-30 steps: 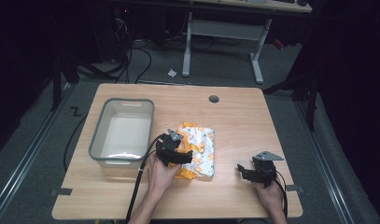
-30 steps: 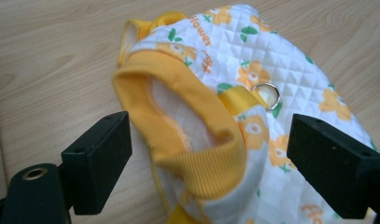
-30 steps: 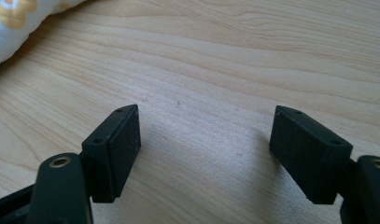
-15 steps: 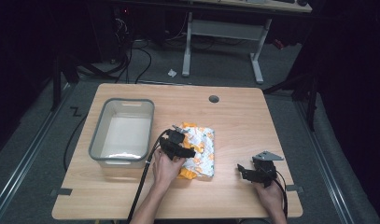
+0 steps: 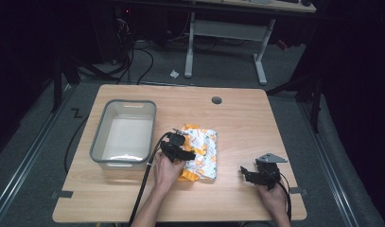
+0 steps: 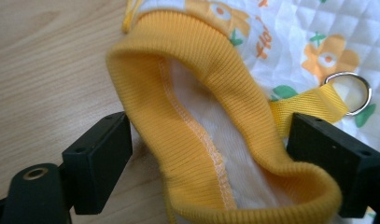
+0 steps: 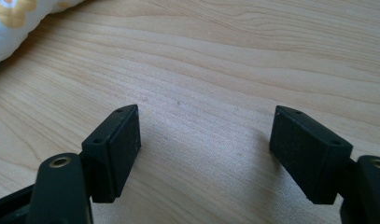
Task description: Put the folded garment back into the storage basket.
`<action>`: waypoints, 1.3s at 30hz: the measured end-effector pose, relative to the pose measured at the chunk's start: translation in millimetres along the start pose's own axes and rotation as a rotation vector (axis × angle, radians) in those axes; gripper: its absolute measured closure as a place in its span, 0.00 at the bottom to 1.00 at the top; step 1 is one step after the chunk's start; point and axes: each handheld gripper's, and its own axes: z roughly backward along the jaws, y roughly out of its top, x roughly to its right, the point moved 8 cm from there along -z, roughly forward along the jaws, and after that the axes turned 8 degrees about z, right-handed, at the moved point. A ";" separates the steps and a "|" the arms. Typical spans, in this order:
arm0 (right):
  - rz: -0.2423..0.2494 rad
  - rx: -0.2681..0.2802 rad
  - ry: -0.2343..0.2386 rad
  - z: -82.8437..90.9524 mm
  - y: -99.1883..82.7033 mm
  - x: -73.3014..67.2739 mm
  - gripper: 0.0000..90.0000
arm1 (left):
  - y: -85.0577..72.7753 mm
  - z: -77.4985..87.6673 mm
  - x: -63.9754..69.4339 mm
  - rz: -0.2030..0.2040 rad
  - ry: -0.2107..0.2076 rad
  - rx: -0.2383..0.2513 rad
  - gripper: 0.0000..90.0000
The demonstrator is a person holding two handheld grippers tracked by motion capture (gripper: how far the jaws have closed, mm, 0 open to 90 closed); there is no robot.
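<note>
We see the whole desk (image 5: 237,123) from the high view, fixed above the person's edge, facing forward and down. The left gripper (image 6: 208,154) view sits very close on the quilted cloth (image 6: 290,42). The right gripper (image 7: 204,149) view skims low over bare wood. All three share that cloth (image 7: 19,23).

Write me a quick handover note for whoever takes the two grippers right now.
Left gripper: open, its fingers straddle the yellow ribbed cuff of the white quilted garment with orange flower print, not closed on it.
Right gripper: open, low over bare wooden table, holding nothing.
Garment lies crumpled mid-table, beside the grey plastic bin, which looks empty.
Done: left gripper lined up on the cuff.
Left, likely: close on the cuff, lift the garment and move it, perhaps into the bin.
</note>
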 end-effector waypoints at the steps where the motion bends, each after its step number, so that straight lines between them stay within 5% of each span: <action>1: 0.000 0.000 0.000 0.0 0.0 0.0 0.28 | -0.8 -1.1 -0.4 0.002 0.002 0.001 0.16; 6: 0.000 0.000 0.000 0.0 0.0 0.0 0.28 | -1.6 -1.2 1.0 -0.007 0.001 0.011 0.20; 14: 0.000 0.000 0.000 0.0 0.0 0.0 0.28 | -2.5 2.5 10.7 -0.054 -0.041 0.022 0.49; 23: 0.001 0.000 0.000 0.0 0.0 0.1 0.28 | -2.0 4.4 14.2 -0.030 -0.083 0.020 0.73; 39: 0.000 0.000 0.000 0.0 0.0 0.1 0.28 | 9.3 32.4 17.2 -0.007 -0.179 0.094 0.83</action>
